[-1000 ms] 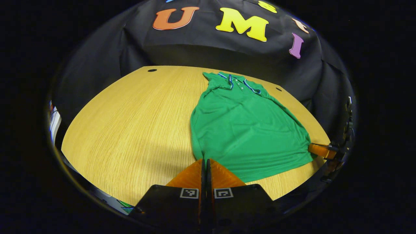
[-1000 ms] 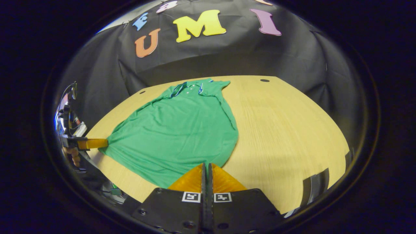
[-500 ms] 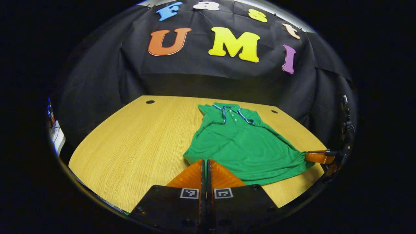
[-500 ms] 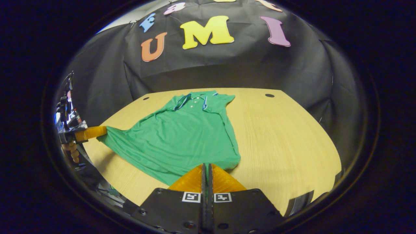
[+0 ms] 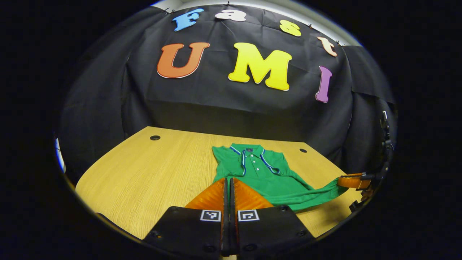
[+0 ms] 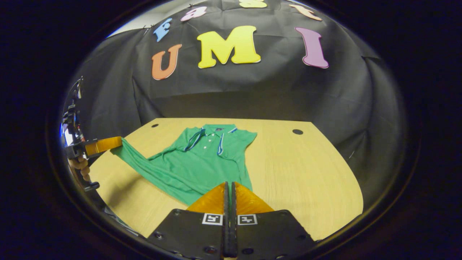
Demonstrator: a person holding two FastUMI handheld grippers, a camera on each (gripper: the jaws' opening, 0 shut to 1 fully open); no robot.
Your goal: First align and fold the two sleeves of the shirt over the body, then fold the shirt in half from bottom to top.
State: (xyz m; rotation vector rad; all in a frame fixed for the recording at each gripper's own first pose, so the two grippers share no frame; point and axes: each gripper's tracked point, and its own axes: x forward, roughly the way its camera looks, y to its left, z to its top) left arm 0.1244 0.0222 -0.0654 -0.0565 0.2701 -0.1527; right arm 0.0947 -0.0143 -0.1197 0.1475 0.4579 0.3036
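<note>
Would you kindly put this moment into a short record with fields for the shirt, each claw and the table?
shirt: green polo shirt, collar end flat on the table, hem end raised
left claw: shut on the shirt's hem corner
right claw: shut on the other hem corner
table: wooden table, round holes near its far edge
fold stage: bottom-to-top fold under way, hem not yet at the collar

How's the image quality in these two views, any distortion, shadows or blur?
Left gripper view: fisheye bends the table edges into curves; green shirt sharp; left gripper close, slightly soft. Right gripper view: same curving; a soft shadow lies on the wood under the lifted hem; the left gripper at the rim looks stretched.
</note>
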